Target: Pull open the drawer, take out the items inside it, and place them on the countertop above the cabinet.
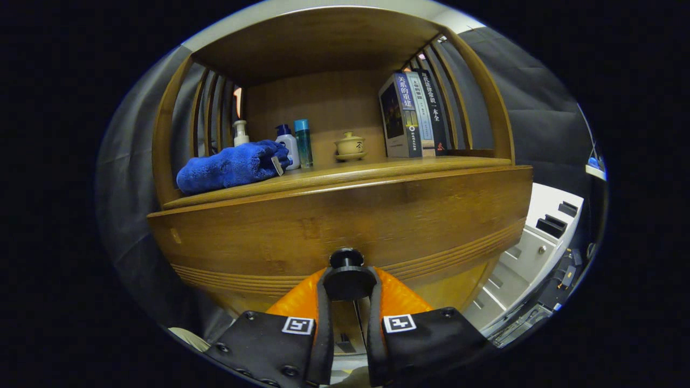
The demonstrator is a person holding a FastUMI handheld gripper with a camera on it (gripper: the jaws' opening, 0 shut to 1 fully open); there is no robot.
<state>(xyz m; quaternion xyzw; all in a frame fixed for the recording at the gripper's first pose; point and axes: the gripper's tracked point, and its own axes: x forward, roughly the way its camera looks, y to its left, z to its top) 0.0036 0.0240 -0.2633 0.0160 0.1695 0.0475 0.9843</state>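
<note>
A wooden drawer front (345, 221) spans the cabinet just ahead of me, below the countertop (345, 171). Its round black knob (348, 274) sits between my fingertips, and my gripper (349, 284) is shut on the knob, one finger pressing each side. The drawer's inside is hidden behind its front. On the countertop lie a folded blue towel (233, 166) at the left, a white pump bottle (240, 132) behind it, a white bottle with a blue cap (288, 145), a teal bottle (304, 142) and a small lidded ceramic cup (350, 146) on a saucer.
Three upright books (412, 114) stand at the right of the countertop. Slatted wooden sides and a wooden top panel (318, 40) enclose the shelf space. A grey-white cabinet (539, 242) with handles stands to the right of the wooden cabinet.
</note>
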